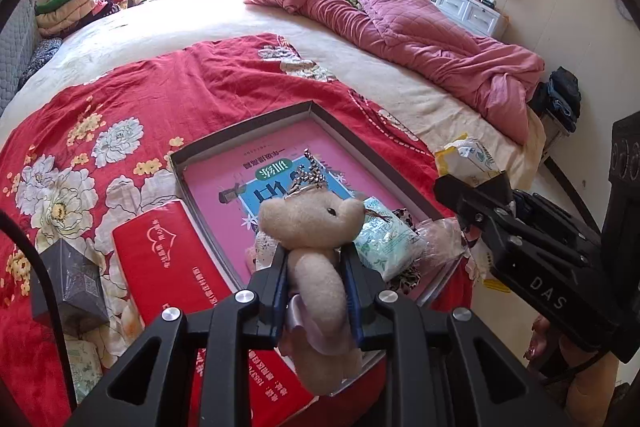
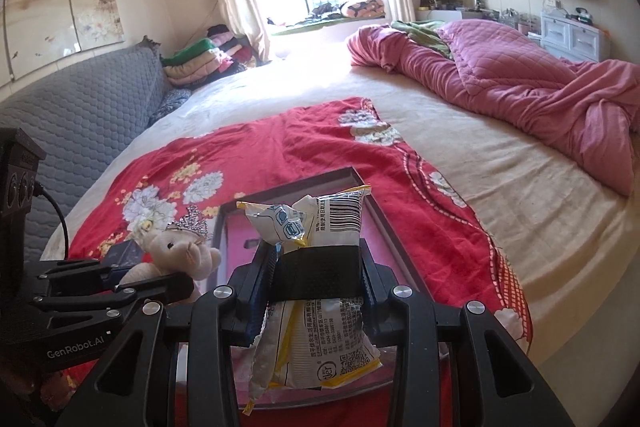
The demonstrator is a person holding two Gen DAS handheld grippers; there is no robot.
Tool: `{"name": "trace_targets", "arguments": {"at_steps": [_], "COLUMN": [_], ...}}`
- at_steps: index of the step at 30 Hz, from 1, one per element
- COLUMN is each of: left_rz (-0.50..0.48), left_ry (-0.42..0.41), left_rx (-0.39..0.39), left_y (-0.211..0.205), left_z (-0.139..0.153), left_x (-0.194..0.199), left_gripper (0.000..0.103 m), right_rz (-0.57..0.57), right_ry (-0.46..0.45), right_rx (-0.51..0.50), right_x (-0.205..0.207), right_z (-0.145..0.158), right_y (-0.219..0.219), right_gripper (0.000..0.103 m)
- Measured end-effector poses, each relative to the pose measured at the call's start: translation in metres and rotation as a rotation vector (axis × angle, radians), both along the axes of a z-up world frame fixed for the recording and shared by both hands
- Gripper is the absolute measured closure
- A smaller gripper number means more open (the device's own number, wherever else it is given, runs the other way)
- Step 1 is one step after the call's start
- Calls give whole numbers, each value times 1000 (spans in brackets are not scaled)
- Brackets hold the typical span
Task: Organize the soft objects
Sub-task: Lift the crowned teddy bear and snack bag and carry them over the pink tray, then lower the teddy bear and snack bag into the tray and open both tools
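The left gripper [image 1: 316, 263] is clamped on the plush bear [image 1: 316, 239] over the box [image 1: 240, 131]; light and squashy, it holds best round the body. The right gripper [image 2: 316, 267] pinches a crinkly, slippery packet [image 2: 312, 223] mid-pack above the same box.

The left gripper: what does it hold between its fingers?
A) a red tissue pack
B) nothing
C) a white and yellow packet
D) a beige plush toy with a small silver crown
D: in the left wrist view the left gripper is closed on the beige plush toy with the crown, above the box; the packet is in the right gripper.
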State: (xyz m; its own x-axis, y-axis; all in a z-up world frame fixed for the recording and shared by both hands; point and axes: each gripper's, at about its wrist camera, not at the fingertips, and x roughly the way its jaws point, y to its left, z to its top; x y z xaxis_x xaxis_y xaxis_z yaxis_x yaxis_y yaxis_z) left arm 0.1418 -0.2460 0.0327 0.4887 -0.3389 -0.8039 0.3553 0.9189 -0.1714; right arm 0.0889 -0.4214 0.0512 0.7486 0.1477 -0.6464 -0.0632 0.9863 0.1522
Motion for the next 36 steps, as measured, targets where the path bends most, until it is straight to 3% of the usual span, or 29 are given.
{"name": "trace_targets", "arguments": {"at_steps": [7,16,21,23,25,30,36], "left_rz": [-22,-26,-24,-27,-28,-29,-12], "left_ry": [82,119,127,121,116,90,51], "left_rx": [20,25,11,5,-4,-20,-51], "left_y": [-20,-27,-25,-24,-24,-20,-3], "left_z": [-31,-50,-50,-48,-45,-34,-14], "left_x": [19,28,31,30,29,24,13], "left_gripper": [77,75,71,56,48,48,39], "right_rz": [-36,-59,-66,-71,-71,-86,-79], "right_ry": [98,168,166,152,126,88,51], "right_rx": [-4,19,19,11,12,-14,-59], "right_x": [30,43,42,41,38,32,23], "right_z": [-47,-74,-74,-71,-64,-51,-31], "right_y": [-15,-24,-26,-25,-25,-24,-16], "right_gripper": [64,61,59,56,46,42,40]}}
